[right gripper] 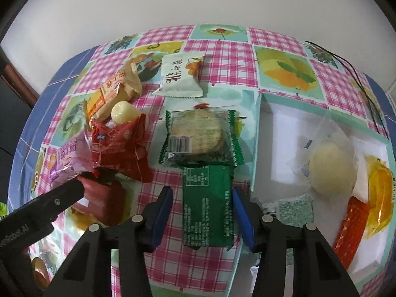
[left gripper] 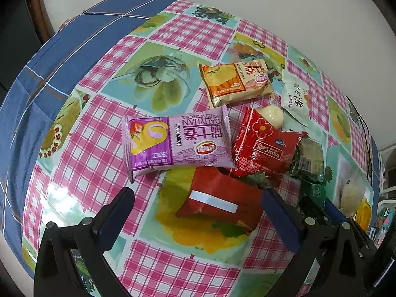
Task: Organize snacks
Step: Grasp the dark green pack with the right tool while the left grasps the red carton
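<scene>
A dark green snack packet [right gripper: 208,203] lies flat on the checked tablecloth between the blue pads of my right gripper [right gripper: 201,195]. The right pad meets the packet's edge, while a thin gap shows at the left pad, so the gripper is open. My left gripper [left gripper: 198,193] stands wide open over a red packet with a white strip [left gripper: 217,203], touching nothing. One left finger [right gripper: 61,198] also shows in the right wrist view. A white box with a teal rim [right gripper: 256,136] sits just right of the green packet and holds several snacks.
Loose on the cloth lie a purple Swiss roll packet [left gripper: 178,143], a red Kiss packet [left gripper: 264,148], an orange packet [left gripper: 235,81], a white packet [right gripper: 180,76], a clear green-edged cracker packet [right gripper: 198,136] and a pale round sweet [right gripper: 123,109]. A black cable [right gripper: 358,74] runs at far right.
</scene>
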Demonstrator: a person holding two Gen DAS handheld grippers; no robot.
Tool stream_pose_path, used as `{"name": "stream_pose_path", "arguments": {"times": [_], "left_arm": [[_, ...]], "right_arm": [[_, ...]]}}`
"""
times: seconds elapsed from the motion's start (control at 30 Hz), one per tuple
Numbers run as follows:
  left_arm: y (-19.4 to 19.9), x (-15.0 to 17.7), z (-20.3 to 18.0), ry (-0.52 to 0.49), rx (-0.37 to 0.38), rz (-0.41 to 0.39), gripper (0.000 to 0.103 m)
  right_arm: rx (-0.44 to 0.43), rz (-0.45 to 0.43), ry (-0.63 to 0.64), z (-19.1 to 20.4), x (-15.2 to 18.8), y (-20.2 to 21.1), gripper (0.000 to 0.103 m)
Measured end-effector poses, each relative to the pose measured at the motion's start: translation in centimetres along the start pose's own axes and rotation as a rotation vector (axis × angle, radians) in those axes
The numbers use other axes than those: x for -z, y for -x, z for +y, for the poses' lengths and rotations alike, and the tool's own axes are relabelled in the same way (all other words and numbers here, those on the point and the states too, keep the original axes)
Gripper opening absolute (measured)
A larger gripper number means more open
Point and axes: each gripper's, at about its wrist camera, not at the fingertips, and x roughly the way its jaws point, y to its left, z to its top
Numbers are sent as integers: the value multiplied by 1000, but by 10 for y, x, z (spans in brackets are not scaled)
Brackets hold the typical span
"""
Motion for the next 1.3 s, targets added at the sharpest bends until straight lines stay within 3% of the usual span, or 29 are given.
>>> {"name": "stream_pose_path", "arguments": {"times": [0.1,0.63,0.93,1.3], "left_arm": [[0,1,-4,-18,5,-1,103],[-27,2,-30,-126,-34,45,102],[-27,9,-30,-113,1,53,74],[-5,13,-48,-115,55,40,68]], "right_arm": [[-34,30,9,5,2,-4,43],[-27,73,57,23,15,-15,43],[-16,72,59,24,14,-16,43],[-55,43,19,11,8,8,43]]}}
